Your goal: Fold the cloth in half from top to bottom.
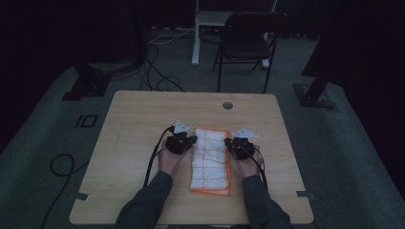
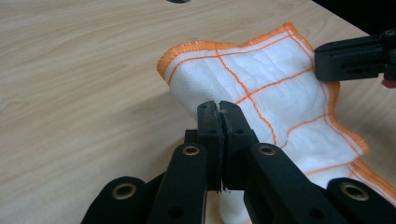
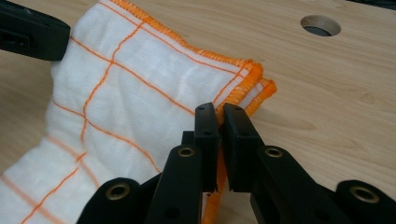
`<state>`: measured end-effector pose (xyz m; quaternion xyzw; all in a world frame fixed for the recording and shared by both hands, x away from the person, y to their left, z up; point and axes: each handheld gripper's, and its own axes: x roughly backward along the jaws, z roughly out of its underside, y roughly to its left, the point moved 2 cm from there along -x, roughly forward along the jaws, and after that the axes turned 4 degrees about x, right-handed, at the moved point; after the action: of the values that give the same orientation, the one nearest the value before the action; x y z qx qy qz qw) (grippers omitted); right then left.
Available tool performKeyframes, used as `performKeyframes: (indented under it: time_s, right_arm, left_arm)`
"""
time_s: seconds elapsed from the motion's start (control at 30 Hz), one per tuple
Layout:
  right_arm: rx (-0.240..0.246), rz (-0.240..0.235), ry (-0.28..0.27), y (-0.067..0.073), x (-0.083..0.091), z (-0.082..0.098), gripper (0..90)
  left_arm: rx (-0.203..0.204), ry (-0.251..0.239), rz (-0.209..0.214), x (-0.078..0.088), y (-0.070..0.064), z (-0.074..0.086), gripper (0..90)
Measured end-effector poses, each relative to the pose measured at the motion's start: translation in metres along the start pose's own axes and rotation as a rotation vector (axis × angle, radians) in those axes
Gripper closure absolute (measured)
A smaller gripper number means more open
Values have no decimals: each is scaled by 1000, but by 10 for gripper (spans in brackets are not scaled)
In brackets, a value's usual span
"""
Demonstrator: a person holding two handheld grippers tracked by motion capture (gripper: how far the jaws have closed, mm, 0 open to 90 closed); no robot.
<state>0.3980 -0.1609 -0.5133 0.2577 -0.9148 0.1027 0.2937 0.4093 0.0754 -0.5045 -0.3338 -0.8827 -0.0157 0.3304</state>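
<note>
A folded white cloth with orange grid lines and orange hem [image 1: 210, 160] lies lengthwise in the middle of the wooden table [image 1: 133, 124]. My left gripper [image 1: 190, 141] is shut on the cloth's left edge, the fabric [image 2: 261, 88] pinched between its jaws and lifted a little off the wood. On the opposite side my right gripper [image 1: 229, 143] is shut on the orange-hemmed right edge [image 3: 243, 88]. In the left gripper view my left gripper [image 2: 219, 109] faces the right gripper's jaw across the cloth; my right gripper [image 3: 219, 114] sees the left one likewise.
A round cable hole [image 1: 228, 105] sits in the table's far middle. Beyond the table stand a dark folding chair [image 1: 248, 40] and black stand bases [image 1: 88, 83] with cables on the grey floor. Bare wood lies left and right of the cloth.
</note>
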Motion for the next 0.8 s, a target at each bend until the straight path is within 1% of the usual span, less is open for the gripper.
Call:
performKeyframes:
  time_s: [0.1,0.13,0.17,0.2,0.5,0.57,0.6,0.63,0.7,0.8]
  right_arm:
    - [8,-17,-1,5,8,4,849]
    - [8,-17,-1,5,8,4,849]
    - [12,-25,5,8,10,7,849]
    - [15,-27,5,10,12,9,849]
    - [36,-55,25,18,24,17,847]
    - [45,-66,26,23,29,24,847]
    - [48,-69,29,25,30,26,847]
    - [48,-74,31,26,32,28,846]
    - [51,-82,33,29,35,32,846]
    - [37,-109,40,32,38,38,846]
  left_arm:
    - [0,9,9,7,-3,8,892]
    - [0,9,9,7,-3,8,892]
    - [-3,15,16,10,-5,12,892]
    - [-3,15,16,10,-5,12,892]
    - [-26,47,39,25,-18,30,892]
    - [-27,56,45,28,-22,36,891]
    - [-27,56,45,28,-22,36,891]
    - [-36,64,47,30,-24,40,891]
    - [-32,67,50,31,-25,43,891]
    - [-39,89,47,33,-30,54,890]
